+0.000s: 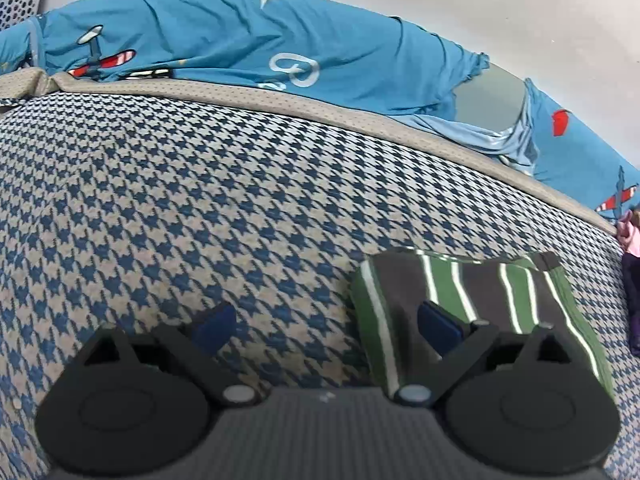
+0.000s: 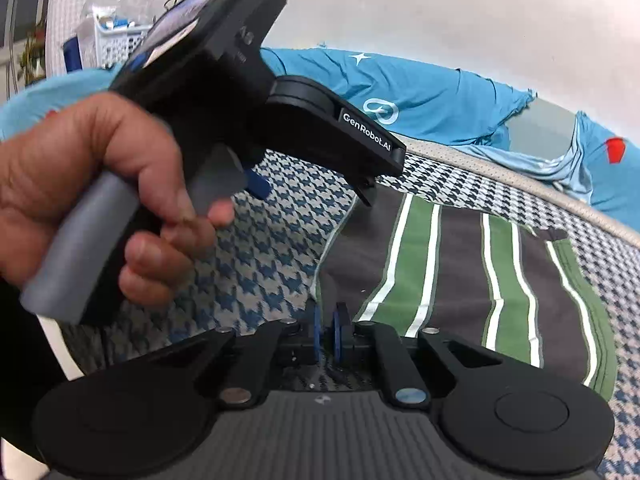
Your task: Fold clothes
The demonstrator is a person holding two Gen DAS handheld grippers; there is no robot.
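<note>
Folded striped garment (image 2: 460, 280) lying flat, stripes running six to twelve. Sits at one o'clock of right gripper (image 2: 328, 334), pads nearly together, whether pinching cloth unclear. Left gripper (image 1: 326, 326) spread wide, empty.

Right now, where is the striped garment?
The striped garment lies folded on the houndstooth cover, at lower right in the left wrist view, just ahead of both grippers, with the blue sheet behind it.

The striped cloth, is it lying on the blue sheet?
No, the striped cloth lies on the checked cover, while the blue sheet is bunched up behind it, apart from it.
</note>
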